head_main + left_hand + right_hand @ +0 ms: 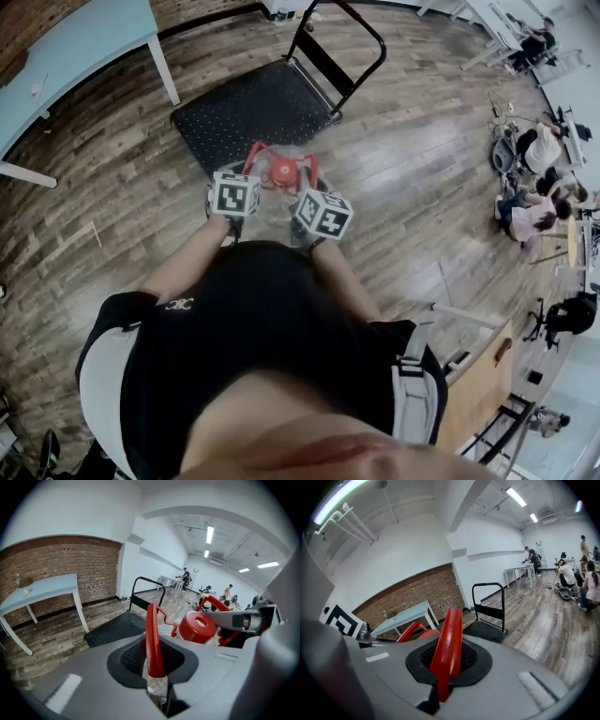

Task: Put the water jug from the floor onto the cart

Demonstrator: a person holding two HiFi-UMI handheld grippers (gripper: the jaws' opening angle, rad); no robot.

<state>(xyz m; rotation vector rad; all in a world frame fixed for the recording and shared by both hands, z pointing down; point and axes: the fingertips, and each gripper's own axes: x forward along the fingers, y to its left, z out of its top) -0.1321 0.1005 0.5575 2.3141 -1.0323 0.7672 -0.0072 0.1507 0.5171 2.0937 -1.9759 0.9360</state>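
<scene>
The clear water jug (278,202) with a red cap (282,171) and red handles hangs in front of me, just before the near edge of the black cart (253,108). My left gripper (246,180) is shut on the jug's left red handle (153,639); the red cap (197,626) shows to its right. My right gripper (309,192) is shut on the right red handle (447,651). In the right gripper view the cart (488,627) stands ahead on the wooden floor. The jug's body is mostly hidden under the two marker cubes.
A pale blue table (70,52) stands at the left by the brick wall. The cart's upright push handle (347,42) is on its far side. Several people (530,183) sit on the floor at the right among tables and gear.
</scene>
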